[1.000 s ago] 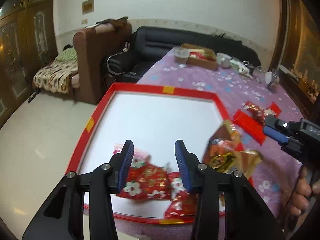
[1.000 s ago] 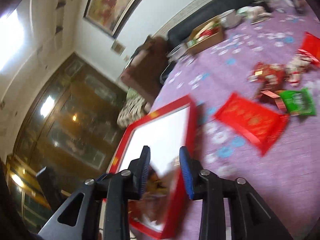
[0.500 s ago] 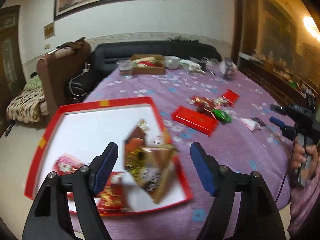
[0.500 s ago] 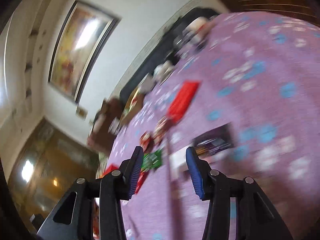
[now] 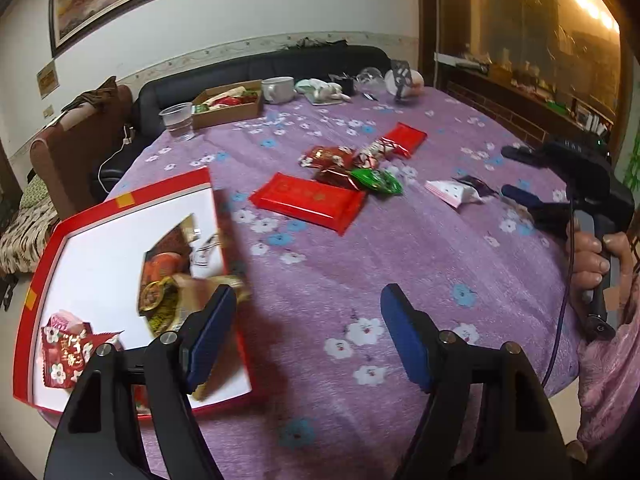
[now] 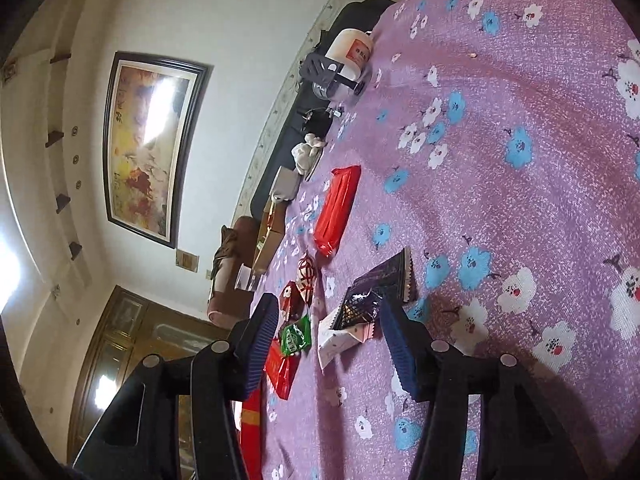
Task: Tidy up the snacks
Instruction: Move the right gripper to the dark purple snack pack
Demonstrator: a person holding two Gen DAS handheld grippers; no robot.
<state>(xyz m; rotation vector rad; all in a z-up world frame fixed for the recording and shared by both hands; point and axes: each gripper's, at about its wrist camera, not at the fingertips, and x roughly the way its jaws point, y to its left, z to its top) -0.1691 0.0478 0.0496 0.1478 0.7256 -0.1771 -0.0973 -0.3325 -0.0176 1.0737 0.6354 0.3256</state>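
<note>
- White-and-dark-purple crinkle-edged snack packets (image 6: pixel 362 318) lie flat, ahead of the right gripper (image 6: pixel 328 344), whose jaws have just been opening, empty.
- Left gripper (image 5: pixel 304 332) gapes over bare purple floral tablecloth (image 5: pixel 420 248), red-rimmed white tray (image 5: pixel 120 216) at left.

Both wrist cams look fwd over purple tablecloth (image 5: pixel 400 248), sharing snack pile (image 6: pixel 298 312).

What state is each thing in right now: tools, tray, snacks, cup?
left tool: open, nothing between its fingers
right tool: jaws just opening, empty, aimed at the white-and-dark packets
red tray: holds a brown-and-gold packet and a red floral packet
long red packet: flat on the tablecloth, outside the tray
green packet: on the cloth, in the loose pile
plastic cup: upright
</note>
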